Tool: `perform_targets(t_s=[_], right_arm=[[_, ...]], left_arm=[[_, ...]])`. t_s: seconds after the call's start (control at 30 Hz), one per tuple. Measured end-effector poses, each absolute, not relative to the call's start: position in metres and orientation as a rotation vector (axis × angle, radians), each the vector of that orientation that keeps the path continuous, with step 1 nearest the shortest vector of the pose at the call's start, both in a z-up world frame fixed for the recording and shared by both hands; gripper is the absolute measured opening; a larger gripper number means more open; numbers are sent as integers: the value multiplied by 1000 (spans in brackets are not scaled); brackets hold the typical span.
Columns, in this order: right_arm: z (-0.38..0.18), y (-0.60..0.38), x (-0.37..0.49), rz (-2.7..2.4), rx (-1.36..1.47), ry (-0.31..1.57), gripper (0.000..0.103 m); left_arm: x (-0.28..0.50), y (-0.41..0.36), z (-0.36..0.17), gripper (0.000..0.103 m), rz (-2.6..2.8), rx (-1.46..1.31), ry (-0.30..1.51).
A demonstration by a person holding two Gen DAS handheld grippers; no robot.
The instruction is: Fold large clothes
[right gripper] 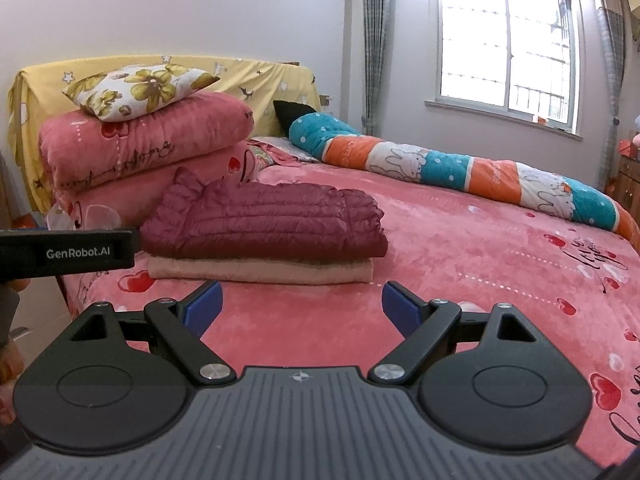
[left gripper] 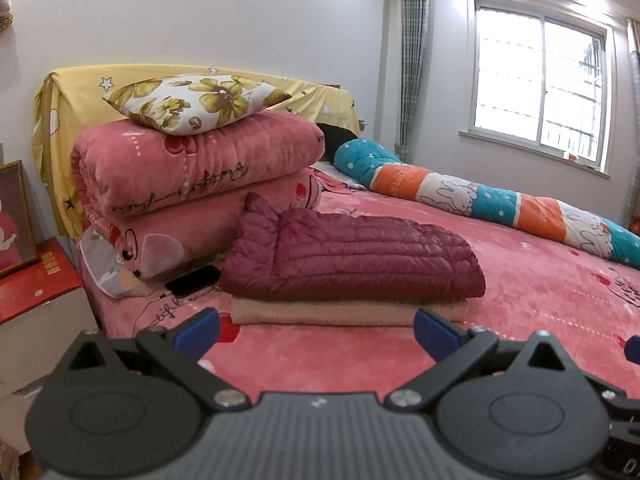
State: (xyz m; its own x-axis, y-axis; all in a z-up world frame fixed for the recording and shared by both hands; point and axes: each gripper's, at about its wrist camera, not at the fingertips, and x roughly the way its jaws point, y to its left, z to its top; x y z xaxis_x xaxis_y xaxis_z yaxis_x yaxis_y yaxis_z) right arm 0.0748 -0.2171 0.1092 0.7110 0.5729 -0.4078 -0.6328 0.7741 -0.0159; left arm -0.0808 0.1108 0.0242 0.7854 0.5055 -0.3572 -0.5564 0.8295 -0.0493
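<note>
Pink bed [left gripper: 520, 280], folded puffer jacket [left gripper: 352, 256] on a beige garment [left gripper: 348, 312]: light, squishy, slippery, best pinched at the hem. Left gripper [left gripper: 316, 326] and right gripper [right gripper: 302, 306] both spread, empty, near it.

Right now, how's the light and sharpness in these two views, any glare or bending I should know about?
Left wrist view: the window is blown out white, glare streaks the ceiling, the curtain bows from fisheye, and the maroon jacket is sharp. Right wrist view: the window is again overexposed, the corners darken, and the jacket is clear with soft, even light on the bed.
</note>
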Motion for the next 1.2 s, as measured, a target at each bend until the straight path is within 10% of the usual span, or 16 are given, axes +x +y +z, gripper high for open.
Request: perform_targets(t_s=[1.2], right_arm=[[100,-211,86,687,-168,462,103]], left_arm=[[-59,114,6,102,564,-141,394]])
